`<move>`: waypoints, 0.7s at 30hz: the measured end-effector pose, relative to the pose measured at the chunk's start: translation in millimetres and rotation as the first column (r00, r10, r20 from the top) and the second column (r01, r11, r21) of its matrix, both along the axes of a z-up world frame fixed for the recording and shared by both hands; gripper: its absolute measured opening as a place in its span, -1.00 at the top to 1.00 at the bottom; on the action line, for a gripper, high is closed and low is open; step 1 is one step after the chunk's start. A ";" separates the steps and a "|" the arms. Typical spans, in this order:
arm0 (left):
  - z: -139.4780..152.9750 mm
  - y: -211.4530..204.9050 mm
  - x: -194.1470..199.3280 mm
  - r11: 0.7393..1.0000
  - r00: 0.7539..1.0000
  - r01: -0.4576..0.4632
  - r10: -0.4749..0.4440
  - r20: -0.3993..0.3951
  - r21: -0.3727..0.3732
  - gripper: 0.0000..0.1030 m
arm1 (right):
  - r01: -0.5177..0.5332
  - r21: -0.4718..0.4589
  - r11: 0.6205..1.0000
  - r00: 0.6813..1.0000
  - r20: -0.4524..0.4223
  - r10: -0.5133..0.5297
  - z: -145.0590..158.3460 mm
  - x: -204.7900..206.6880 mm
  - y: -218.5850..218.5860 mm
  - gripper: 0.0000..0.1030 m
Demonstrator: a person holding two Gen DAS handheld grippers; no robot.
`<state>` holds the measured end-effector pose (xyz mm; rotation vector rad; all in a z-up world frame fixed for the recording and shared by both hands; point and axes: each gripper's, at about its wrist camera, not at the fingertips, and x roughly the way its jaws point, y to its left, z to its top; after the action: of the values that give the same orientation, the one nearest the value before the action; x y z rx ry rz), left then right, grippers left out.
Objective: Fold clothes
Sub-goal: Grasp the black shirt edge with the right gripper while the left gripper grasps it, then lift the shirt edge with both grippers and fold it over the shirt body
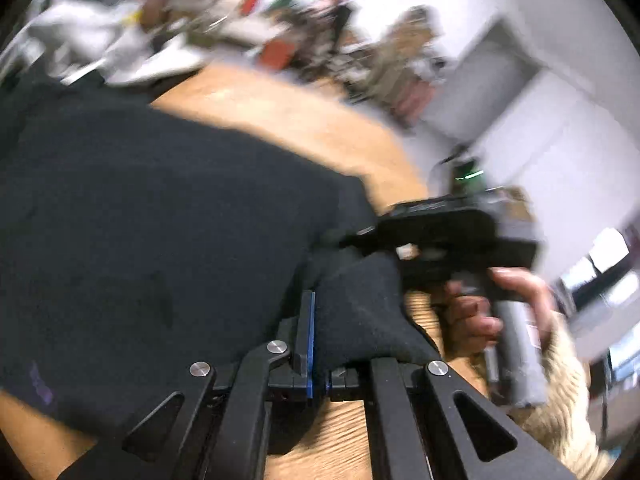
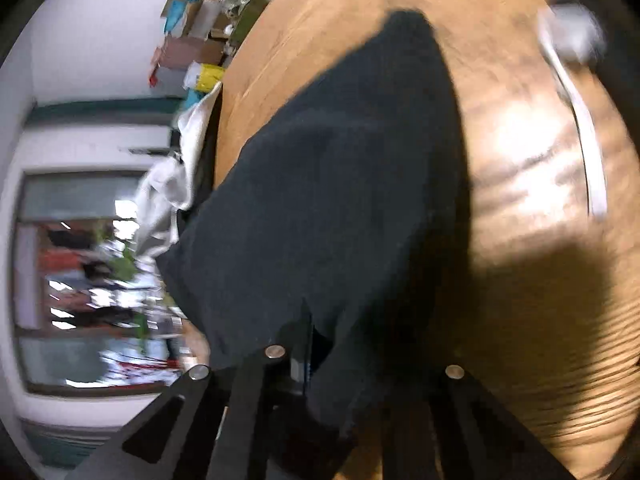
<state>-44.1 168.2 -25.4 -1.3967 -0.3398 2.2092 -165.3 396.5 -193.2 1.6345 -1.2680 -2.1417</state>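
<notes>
So the dark navy fabric garment is spread over the tan wooden table, filling the left and centre of the left wrist view, and it looks mid-fold to me, definitely not a finished neat stack yet. The left gripper is clamped on a bunched fold of it at bottom centre. The right gripper looks pinched on the cloth's near edge too, though fabric drapes over the tips so I can't see the pads properly. A hand in a cream knit sleeve holds that gripper at right. Bare table on the right of the right wrist view gives room; a white crumpled cloth pile crowds the upper left edge.
</notes>
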 end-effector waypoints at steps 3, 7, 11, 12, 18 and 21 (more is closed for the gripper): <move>-3.4 -2.6 -12.2 0.996 0.992 -0.051 0.059 0.114 -0.077 0.93 | -0.114 0.337 0.935 0.993 0.000 0.121 49.6 -15.9 -47.9 0.77; 16.2 -21.5 -12.0 0.994 0.990 -0.096 0.102 0.099 -0.060 0.93 | -0.239 0.598 0.765 0.964 0.051 0.261 84.3 -37.5 -119.7 0.75; 19.6 -72.4 -10.8 0.981 0.975 -0.191 0.185 0.126 0.036 0.93 | -0.311 0.653 0.691 0.930 0.060 0.362 104.1 -52.7 -173.3 0.75; 15.5 -85.1 -9.7 0.973 0.965 -0.225 0.214 0.149 0.055 0.93 | -0.343 0.661 0.668 0.916 0.078 0.393 102.0 -56.9 -191.1 0.74; -22.9 -159.7 -9.7 0.900 0.873 -0.435 0.420 0.249 0.008 0.94 | -0.493 0.706 0.508 0.834 0.217 0.508 69.2 -77.0 -283.2 0.62; -39.4 -169.7 -12.3 0.887 0.844 -0.460 0.447 0.295 -0.028 0.93 | -0.546 0.730 0.411 0.794 0.294 0.531 47.4 -85.0 -323.7 0.28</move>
<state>-56.4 -1.5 -64.8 -1.7696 -0.9062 2.3248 -250.3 72.7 -145.9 1.9338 0.4003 -2.2982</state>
